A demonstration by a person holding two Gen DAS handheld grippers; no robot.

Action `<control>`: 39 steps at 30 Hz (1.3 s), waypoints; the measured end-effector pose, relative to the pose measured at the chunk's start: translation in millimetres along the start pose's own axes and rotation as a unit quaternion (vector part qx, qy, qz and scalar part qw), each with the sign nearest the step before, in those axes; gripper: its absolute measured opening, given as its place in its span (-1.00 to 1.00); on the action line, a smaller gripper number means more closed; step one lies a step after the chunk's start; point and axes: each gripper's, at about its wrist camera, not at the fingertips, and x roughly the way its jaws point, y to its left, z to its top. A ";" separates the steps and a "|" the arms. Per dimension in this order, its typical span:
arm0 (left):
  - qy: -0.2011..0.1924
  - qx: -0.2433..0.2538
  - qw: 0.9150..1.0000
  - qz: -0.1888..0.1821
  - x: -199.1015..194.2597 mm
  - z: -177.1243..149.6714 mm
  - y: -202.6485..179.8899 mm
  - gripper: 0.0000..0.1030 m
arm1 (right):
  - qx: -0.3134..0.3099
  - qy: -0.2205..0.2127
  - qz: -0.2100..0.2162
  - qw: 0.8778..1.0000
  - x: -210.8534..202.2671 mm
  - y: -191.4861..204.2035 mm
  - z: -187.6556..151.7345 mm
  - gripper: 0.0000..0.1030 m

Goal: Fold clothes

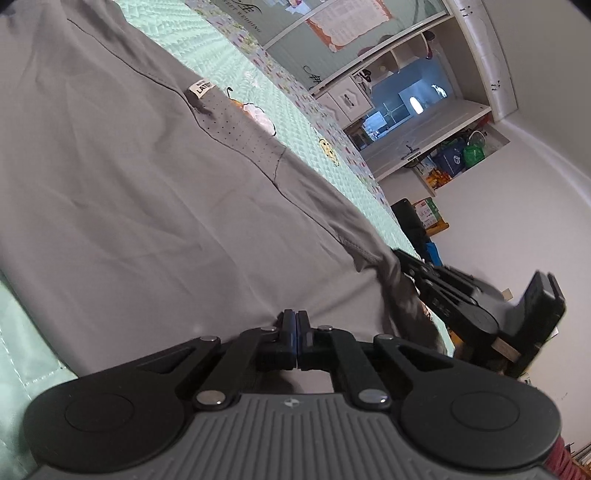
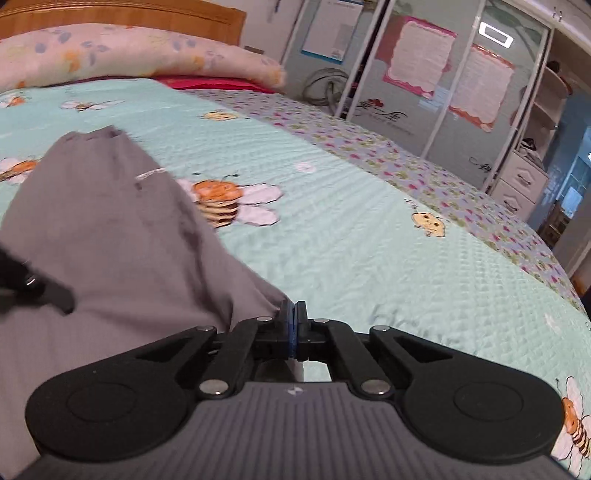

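Note:
A grey garment (image 1: 129,184) with a small white label lies spread on the mint-green bedspread (image 1: 221,55). My left gripper (image 1: 296,319) is shut on the garment's near hem. The right gripper (image 1: 400,258) shows at the right of the left wrist view, shut on the garment's corner. In the right wrist view my right gripper (image 2: 294,310) is shut on the edge of the grey garment (image 2: 110,229), which stretches away to the left over the bedspread (image 2: 369,240). The left gripper's black parts (image 2: 33,284) show at the left edge.
A floral pillow (image 2: 129,55) and wooden headboard (image 2: 110,14) stand at the bed's far end. A wardrobe with posters (image 2: 443,74), drawers (image 2: 521,181) and shelves lines the right side. Bags (image 1: 458,155) and boxes lie on the floor beyond the bed.

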 end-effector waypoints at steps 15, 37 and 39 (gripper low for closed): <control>-0.005 -0.009 1.000 -0.008 -3.9 3.0 -5.5 -0.83 | 0.047 0.030 -0.066 0.996 27.1 -28.4 -3.7 -1.00; -0.088 0.047 0.994 0.040 -53.3 0.8 4.9 -0.05 | 0.172 0.054 0.083 0.980 72.4 -37.4 11.8 -0.89; -0.089 0.042 0.994 0.038 -53.6 0.2 6.3 -0.06 | 0.218 0.046 0.092 0.970 59.9 -50.8 7.0 -0.53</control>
